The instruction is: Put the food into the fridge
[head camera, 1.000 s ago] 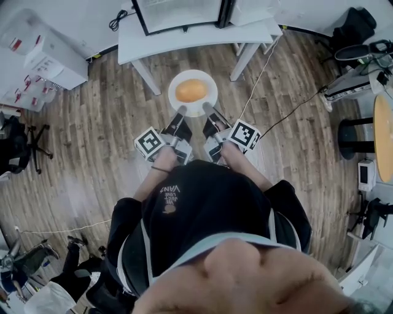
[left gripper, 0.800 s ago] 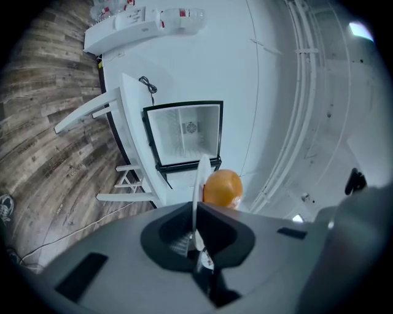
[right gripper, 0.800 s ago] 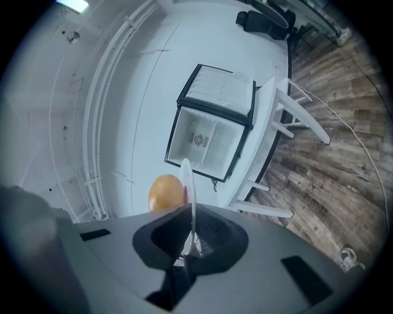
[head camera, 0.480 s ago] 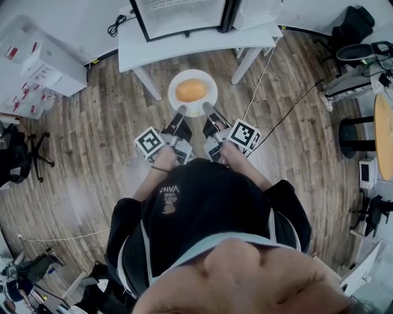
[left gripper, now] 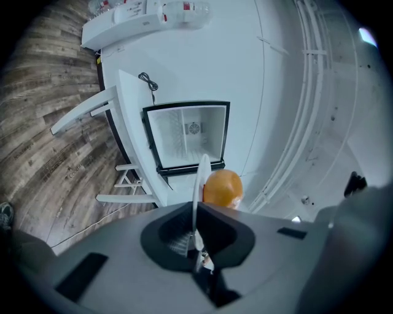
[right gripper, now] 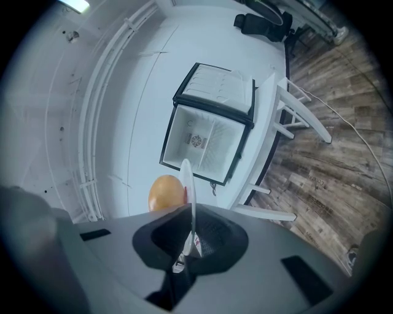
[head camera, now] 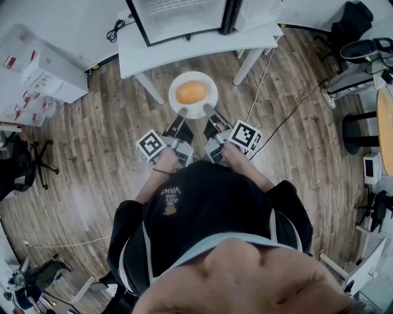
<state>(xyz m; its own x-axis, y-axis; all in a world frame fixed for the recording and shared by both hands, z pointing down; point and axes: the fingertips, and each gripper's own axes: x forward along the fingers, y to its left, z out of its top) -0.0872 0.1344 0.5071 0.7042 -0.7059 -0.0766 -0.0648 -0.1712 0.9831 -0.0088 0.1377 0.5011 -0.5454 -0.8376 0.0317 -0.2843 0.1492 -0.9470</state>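
A round orange food item lies on a white plate that I carry level above the wooden floor. My left gripper is shut on the plate's near rim at the left, and my right gripper is shut on it at the right. In the left gripper view the plate stands edge-on between the jaws of the left gripper, with the food beyond. The right gripper view shows the same for the right gripper, the plate and the food. The small fridge stands ahead, its door open and its inside white.
The fridge stands on a white table whose legs reach toward me. A cable runs over the floor at the right. White boxes stand at the left, a black chair further left, and a round stand at the right.
The plate and both grippers have moved a little toward the table and fridge. Both grips on the rim are unchanged.
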